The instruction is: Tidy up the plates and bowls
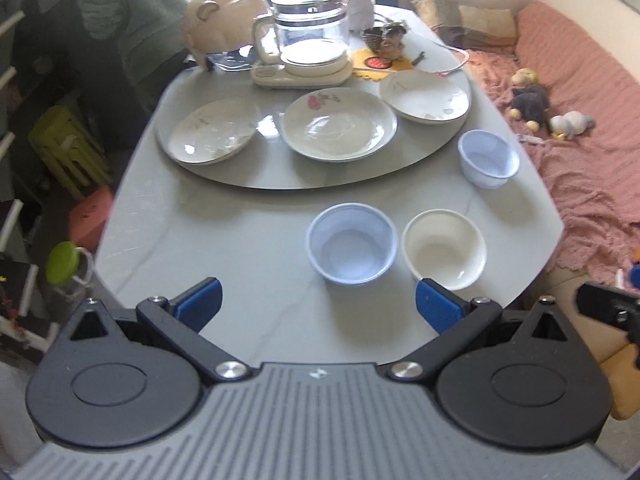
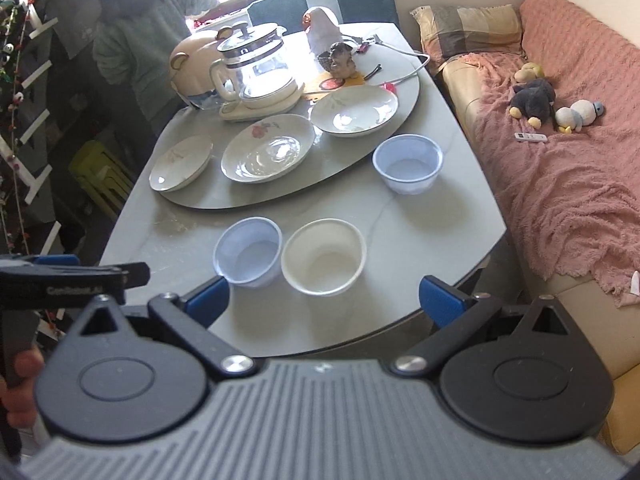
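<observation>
Pale dishes scattered over the grey bench, both my grippers hanging back with nothing in them.

Three plates sit side by side on the turntable: the left plate, the flowered plate and the right plate, none yet stacked. Two blue bowls and a white bowl stand apart on the bare bench, so I judge nesting comes first. My left gripper and right gripper hover spread wide over the near edge. Open room lies near left; the kettle crowds the far side, and the white bowl sits close to the rim.
</observation>
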A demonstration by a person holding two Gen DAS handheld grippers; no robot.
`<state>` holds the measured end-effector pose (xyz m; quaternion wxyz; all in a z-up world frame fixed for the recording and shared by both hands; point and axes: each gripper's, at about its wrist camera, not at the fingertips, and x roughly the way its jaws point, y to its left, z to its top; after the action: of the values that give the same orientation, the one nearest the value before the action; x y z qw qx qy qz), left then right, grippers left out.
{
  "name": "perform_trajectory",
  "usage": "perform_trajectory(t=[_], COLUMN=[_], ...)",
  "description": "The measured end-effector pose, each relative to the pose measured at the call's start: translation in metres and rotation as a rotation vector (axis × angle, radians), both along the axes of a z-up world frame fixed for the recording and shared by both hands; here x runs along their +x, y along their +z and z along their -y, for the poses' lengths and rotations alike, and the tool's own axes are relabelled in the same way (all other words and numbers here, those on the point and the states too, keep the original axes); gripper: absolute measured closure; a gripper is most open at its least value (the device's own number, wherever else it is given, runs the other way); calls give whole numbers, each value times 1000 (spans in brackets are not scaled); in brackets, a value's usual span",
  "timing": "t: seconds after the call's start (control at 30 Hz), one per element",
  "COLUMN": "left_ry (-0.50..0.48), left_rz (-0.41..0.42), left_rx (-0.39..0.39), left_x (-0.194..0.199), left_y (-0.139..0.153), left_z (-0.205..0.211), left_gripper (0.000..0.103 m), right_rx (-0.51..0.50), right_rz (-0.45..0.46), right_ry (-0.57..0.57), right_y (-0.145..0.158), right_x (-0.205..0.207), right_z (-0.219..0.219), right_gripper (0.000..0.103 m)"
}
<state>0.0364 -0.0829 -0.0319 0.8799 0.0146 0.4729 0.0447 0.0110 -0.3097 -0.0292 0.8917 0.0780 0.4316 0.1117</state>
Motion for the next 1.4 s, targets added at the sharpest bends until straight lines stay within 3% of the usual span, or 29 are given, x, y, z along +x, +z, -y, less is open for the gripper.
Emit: perform_trajectory(t=[0.23, 0.47, 0.67, 0.93, 1.1, 1.27, 1.4], left_ry=[-90, -234, -366, -494, -531, -555, -552], left_rz=[-28, -102, -113, -197, -234, -224, -241], left_rx=[-19, -41, -34, -154, -238, -314, -355], left_x=[34, 78, 108, 160, 191, 211, 226], left_y=[-22, -52, -74, -106, -132, -148, -160], left_z=[-23, -53, -71, -95, -105, -111, -115], left_gripper=[0, 0, 0, 0, 0, 0, 11], right_rx=[-11, -7, -5, 82, 173, 146, 195], right_rz=[-12, -70, -133, -182, -203, -230, -262], right_ry=[-36, -146, -263, -414, -475, -485, -581], right_y=[-13, -26, -45, -68, -79, -93, -109], right_x=[14, 32, 46, 62, 69, 78, 84], right_z=[-29, -66, -91, -115, -135, -151, -147], right_gripper=[0, 0, 0, 8, 21, 32, 33])
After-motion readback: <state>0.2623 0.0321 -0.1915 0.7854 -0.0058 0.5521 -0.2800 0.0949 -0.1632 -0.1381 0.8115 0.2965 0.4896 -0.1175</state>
